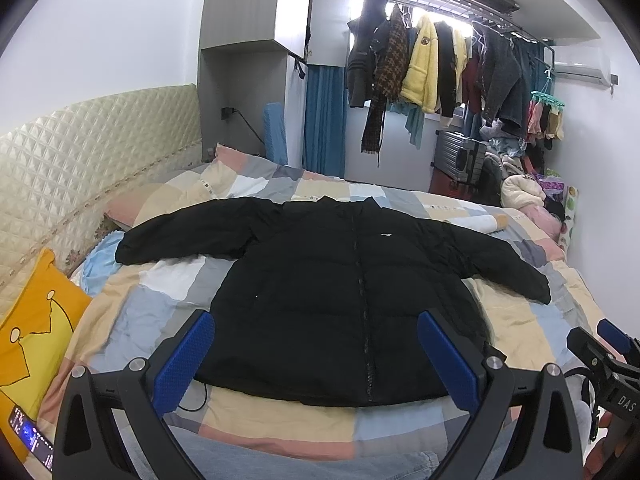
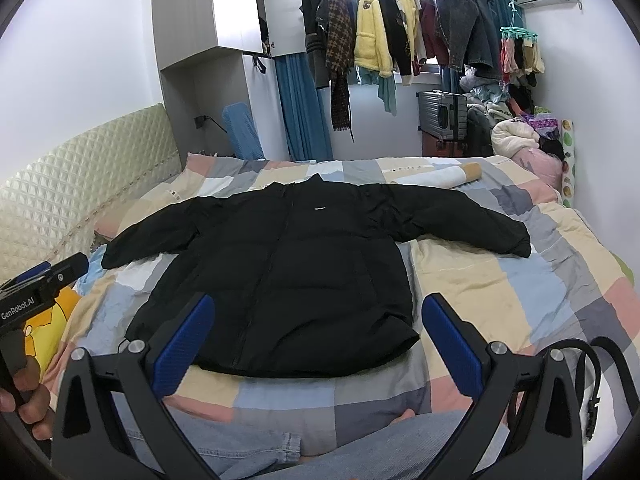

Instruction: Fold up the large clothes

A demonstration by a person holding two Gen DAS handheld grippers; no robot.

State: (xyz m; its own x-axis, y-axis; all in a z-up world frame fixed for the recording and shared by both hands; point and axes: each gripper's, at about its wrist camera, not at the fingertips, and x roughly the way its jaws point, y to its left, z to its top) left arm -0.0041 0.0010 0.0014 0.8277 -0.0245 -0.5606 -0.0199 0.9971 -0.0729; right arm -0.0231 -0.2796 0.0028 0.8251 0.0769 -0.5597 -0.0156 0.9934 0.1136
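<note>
A home bedroom: a patchwork-quilted bed (image 2: 500, 280) is sitting against a padded headboard (image 2: 80, 176), clothes hanging on a rack (image 2: 400, 32).

1. We see the jacket (image 1: 344, 284) spread flat on the bed (image 1: 532, 316), front up, sleeves out to both sides, collar at the far end.
2. Left gripper (image 1: 316, 360) and right gripper (image 2: 316, 344) sit at the near edge, before the hem, not touching it.
3. Headboard (image 1: 80, 152) stands left of the bed, with a pillow (image 1: 36, 336) beside it.
4. Clothes rack (image 2: 400, 24) hangs behind the bed; suitcase (image 2: 442, 114) below it.
</note>
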